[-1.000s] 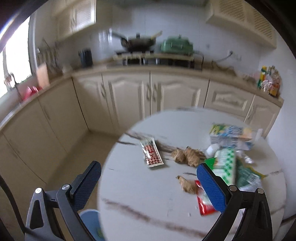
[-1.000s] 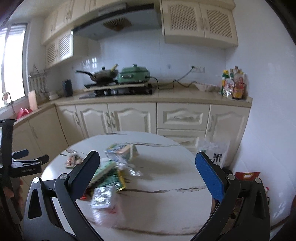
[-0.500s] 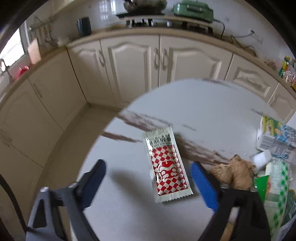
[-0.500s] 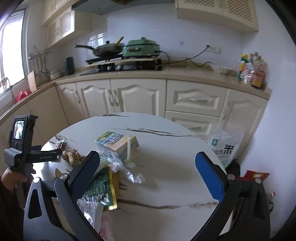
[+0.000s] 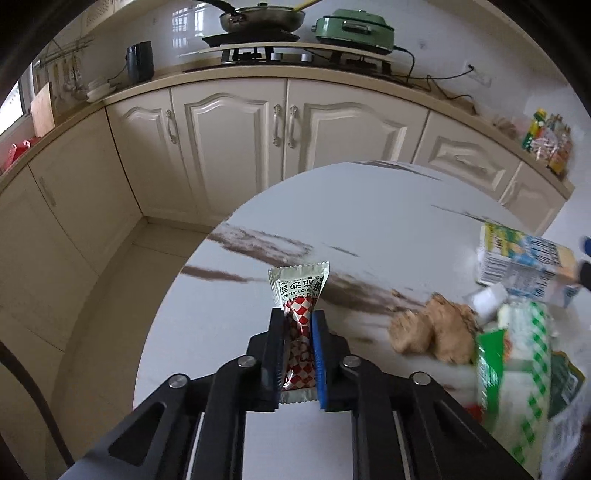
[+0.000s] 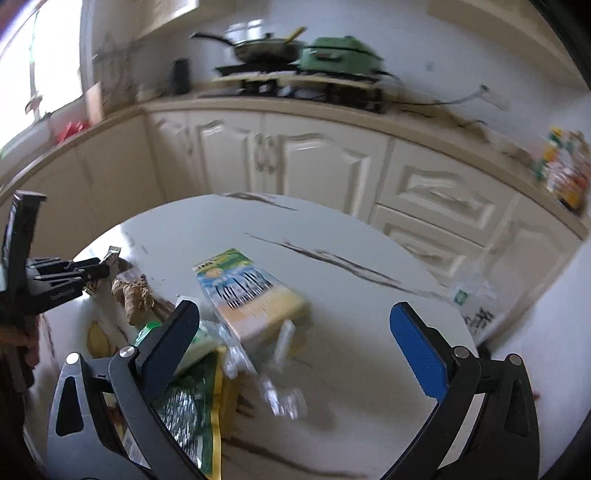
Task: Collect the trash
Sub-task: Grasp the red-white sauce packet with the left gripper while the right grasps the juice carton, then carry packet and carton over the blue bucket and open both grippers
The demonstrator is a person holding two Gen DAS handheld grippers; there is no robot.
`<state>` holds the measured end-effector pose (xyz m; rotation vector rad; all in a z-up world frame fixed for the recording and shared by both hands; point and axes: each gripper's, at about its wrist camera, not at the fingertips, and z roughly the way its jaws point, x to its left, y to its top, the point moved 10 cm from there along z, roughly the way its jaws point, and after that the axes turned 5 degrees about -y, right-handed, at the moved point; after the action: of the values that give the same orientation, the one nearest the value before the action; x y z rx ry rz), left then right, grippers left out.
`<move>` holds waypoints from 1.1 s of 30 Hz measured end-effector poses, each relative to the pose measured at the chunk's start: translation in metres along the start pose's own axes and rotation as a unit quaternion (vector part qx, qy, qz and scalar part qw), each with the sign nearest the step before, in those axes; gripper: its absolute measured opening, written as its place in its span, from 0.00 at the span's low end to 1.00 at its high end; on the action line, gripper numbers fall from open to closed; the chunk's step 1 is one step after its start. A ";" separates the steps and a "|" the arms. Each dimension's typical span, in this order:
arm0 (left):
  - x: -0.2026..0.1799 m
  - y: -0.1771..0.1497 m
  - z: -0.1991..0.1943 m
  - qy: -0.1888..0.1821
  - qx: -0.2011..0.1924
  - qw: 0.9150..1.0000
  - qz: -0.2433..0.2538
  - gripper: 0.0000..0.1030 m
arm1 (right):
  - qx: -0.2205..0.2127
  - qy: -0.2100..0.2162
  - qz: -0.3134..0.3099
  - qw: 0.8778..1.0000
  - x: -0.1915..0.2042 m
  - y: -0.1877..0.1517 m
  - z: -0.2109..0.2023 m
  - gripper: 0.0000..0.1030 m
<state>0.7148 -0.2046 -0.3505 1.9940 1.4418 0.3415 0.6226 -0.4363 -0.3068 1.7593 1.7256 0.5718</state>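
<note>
A red-and-white checkered sachet (image 5: 301, 286) stands pinched between the pads of my left gripper (image 5: 297, 314), whose jaws are closing tight on it near the left edge of the round marble table (image 5: 369, 229). In the right wrist view, that left gripper (image 6: 103, 267) holds the sachet (image 6: 112, 254) at far left. My right gripper (image 6: 295, 308) hangs open above a lying drink carton (image 6: 251, 291), pads apart from it. Ginger pieces (image 5: 432, 332) and a green snack packet (image 6: 188, 398) lie beside the carton.
Cream cabinets (image 5: 236, 140) run behind the table, with a pan (image 5: 262, 16) and a green pot (image 5: 352, 27) on the stove. Bottles (image 6: 565, 173) stand on the counter at right. A white bag (image 6: 476, 306) sits on the floor beyond the table's right edge.
My left gripper came down over the sachet and shut on it, crumpling it upright. My right gripper swung down toward the carton and stayed open.
</note>
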 end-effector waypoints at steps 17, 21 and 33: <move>-0.003 -0.024 -0.101 -0.049 -0.050 0.998 0.007 0.09 | 0.040 0.027 -0.054 0.997 0.026 -0.004 0.023 0.44; 0.007 -0.034 -0.133 -0.058 -0.071 0.996 0.000 0.09 | -0.001 0.008 -0.038 0.999 0.027 0.013 -0.015 0.44; 0.146 -0.124 -0.223 0.002 -0.102 0.992 -0.075 0.09 | -0.107 0.152 -0.052 0.981 0.247 0.031 -0.132 0.44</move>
<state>0.5509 0.0305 -0.2830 1.7142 1.4859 0.4102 0.5712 -0.1741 -0.2157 1.4800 1.8667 0.9822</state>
